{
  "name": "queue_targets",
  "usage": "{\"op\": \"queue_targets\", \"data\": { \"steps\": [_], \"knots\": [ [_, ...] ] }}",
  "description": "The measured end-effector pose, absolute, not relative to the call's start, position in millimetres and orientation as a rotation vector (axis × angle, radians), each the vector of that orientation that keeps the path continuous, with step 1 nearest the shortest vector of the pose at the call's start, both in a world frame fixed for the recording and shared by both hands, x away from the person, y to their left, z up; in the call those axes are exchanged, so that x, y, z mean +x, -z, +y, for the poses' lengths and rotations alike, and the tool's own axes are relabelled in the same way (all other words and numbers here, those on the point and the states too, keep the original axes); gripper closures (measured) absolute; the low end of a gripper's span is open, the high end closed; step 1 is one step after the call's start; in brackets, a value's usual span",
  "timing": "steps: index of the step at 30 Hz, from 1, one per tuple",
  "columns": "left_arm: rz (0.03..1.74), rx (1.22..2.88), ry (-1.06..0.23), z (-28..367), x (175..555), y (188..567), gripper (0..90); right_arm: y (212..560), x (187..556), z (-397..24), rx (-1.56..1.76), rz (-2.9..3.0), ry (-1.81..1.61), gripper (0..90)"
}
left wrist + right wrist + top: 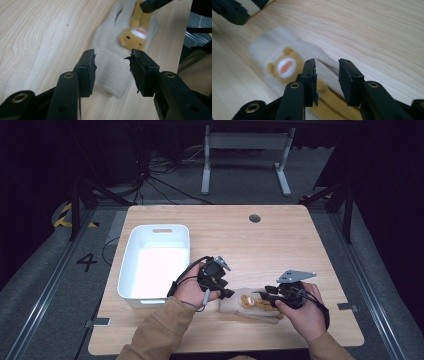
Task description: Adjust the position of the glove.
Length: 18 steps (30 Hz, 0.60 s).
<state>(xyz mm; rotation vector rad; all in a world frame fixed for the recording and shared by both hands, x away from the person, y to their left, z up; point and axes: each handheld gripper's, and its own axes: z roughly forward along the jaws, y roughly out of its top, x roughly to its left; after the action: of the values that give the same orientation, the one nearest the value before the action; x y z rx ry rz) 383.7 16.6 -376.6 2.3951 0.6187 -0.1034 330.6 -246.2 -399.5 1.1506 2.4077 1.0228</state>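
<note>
While both grippers sit over the near edge of the table [300, 240], a beige glove [235, 306] with a brown bear [252, 302] on it lies flat on the wood between them, close to that near edge and right of the bin [131, 270]. Left gripper [224, 292]: jaws spread apart, nothing between them, one jaw each side of the glove's cuff end; in the left gripper view the gripper [112, 68] straddles the cuff from just above, can't tell if the pads touch fabric. Right gripper [266, 292]: jaws also parted, gap narrower, nothing clamped; in the right gripper view the gripper [327, 75] hovers over the glove [262, 47] at the bear's body, bear face [284, 65] just left of its left jaw. That view is blurred, so contact there is unclear. Bear head points toward the left gripper in the high view; glove fingers run toward the right gripper. White bin is empty, standing near the table's left edge, well apart from the glove. Round hole [254, 218] near the far edge.
</note>
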Motion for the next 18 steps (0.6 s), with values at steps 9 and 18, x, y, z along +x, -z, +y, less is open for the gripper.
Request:
{"op": "queue_targets", "data": {
  "steps": [9,18],
  "knots": [
    [0.613,2.397,0.096,14.0,383.4,376.5,54.7,407.7,339.7,-273.3,1.215,2.385,-0.993,65.1],
    [0.562,2.412,0.109,7.5,380.6,377.6,50.7,411.0,342.3,-286.4,1.235,2.404,-0.962,65.3]
  ]
}}
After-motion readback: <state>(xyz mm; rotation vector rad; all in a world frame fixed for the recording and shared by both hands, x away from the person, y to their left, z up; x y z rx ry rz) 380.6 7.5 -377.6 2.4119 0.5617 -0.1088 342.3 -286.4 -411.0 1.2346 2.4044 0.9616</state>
